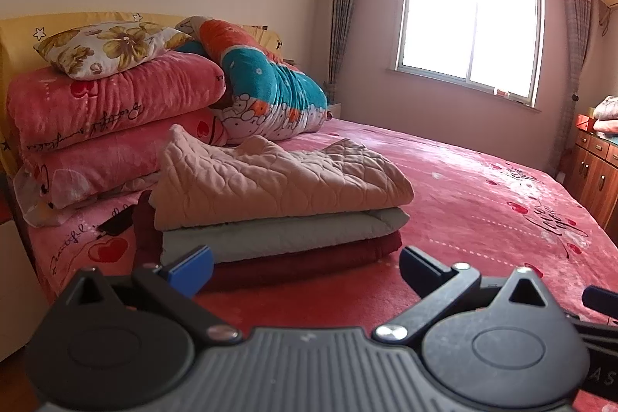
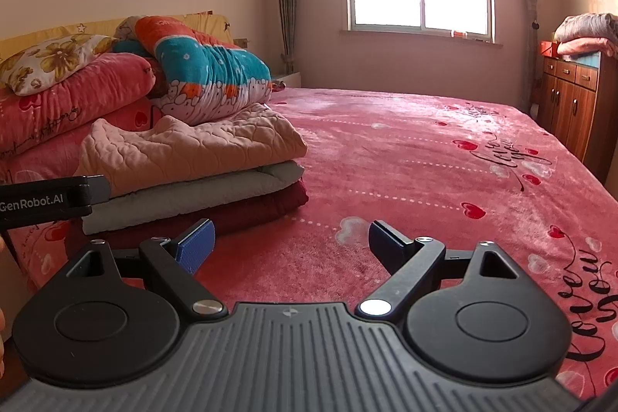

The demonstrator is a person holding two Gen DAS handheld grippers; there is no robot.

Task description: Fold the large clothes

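left claw (image 1: 305,267) agape, empty | right claw (image 2: 291,244) likewise | folded stack (image 1: 278,203) (three garments) apparently lengthwise across bed (image 1: 483,195)

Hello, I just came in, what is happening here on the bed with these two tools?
A person holds two grippers over the pink bedspread. The left gripper and the right gripper are both open and hold nothing. In front of them lies a stack of three folded garments: a beige quilted one on top, a grey one in the middle, a dark red one at the bottom. Nothing is being folded now.
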